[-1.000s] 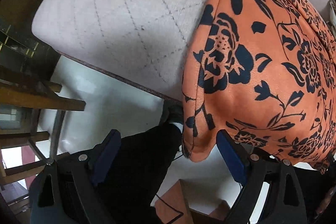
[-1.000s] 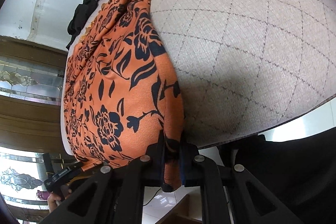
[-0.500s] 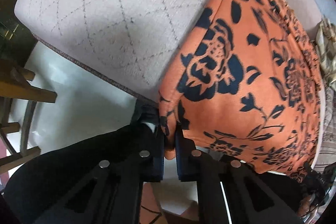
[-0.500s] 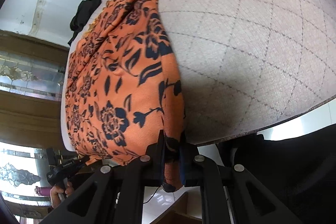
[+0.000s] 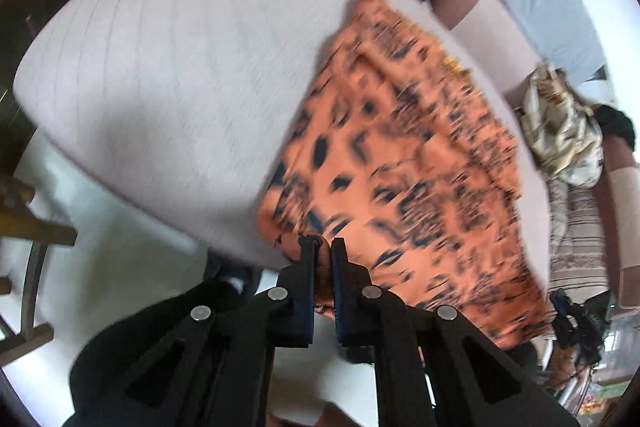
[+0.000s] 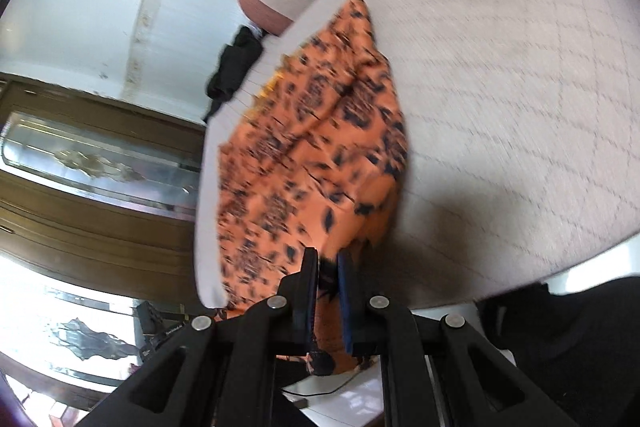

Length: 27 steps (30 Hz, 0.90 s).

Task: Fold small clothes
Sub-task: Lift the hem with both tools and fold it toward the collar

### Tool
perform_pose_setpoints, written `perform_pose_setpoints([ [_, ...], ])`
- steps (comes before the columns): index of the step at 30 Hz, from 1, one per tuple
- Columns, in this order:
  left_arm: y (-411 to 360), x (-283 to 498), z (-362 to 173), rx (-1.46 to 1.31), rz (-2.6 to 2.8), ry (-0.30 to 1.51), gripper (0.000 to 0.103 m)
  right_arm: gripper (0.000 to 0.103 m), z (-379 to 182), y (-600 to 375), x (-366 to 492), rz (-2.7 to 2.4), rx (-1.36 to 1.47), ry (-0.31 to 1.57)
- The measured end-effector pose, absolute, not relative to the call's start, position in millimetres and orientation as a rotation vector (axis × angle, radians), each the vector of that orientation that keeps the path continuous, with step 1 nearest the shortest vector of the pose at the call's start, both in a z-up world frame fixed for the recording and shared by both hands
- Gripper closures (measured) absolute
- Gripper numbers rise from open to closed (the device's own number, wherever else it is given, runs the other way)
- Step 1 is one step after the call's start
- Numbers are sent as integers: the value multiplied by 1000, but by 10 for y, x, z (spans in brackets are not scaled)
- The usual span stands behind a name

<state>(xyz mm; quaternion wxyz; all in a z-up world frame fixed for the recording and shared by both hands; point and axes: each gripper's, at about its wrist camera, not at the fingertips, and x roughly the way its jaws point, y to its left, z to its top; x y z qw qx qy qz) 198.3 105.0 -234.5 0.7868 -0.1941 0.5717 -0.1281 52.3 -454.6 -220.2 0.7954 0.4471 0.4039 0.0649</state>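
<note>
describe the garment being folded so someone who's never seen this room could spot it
Start at the wide pale quilted cushion with faint diamond stitching. Across it lies an orange cloth printed with dark flowers, its near edge pinched by both grippers. The neighbours are a black garment and a cream satin bundle; only this one is orange.

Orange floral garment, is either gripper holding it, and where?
Both. The left gripper and right gripper each pinch the orange floral garment at its near edge.

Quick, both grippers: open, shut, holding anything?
Left gripper: shut on the orange garment's near edge.
Right gripper: shut on the same garment's edge.
</note>
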Motion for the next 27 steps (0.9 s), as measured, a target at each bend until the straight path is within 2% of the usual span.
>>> perform_pose_setpoints([
  [6, 1005, 2347, -2081, -394, -288, 1170, 101, 92, -1948, -4745, 647, 92, 936, 815],
  [12, 988, 2282, -2224, -354, -293, 1205, 101, 89, -2233, -4600, 735, -6, 793, 1061],
  [16, 1100, 2198, -2421, -314, -219, 1265, 99, 89, -2516, -4531, 619, -54, 752, 1138],
  [17, 1147, 2183, -2474, -317, -198, 1283, 96, 89, -2564, -4516, 589, -70, 728, 1149],
  [19, 1246, 2144, -2572, -327, -161, 1306, 76, 89, -2661, -4497, 543, -82, 708, 1157],
  [20, 1271, 2121, -2618, -323, -132, 1316, 48, 89, -2712, -4505, 522, -76, 725, 1153],
  [21, 1287, 2098, -2640, -316, -112, 1317, 28, 82, -2746, -4520, 495, -74, 743, 1148],
  [22, 1297, 2068, -2660, -309, -99, 1313, 25, 75, -2768, -4531, 477, -73, 753, 1145],
  [24, 1270, 2026, -2721, -285, -103, 1324, 24, 30, -2829, -4564, 436, -76, 788, 1137],
  [27, 1199, 1974, -2882, -225, -122, 1371, 24, 29, -2902, -4598, 415, -67, 826, 1132],
])
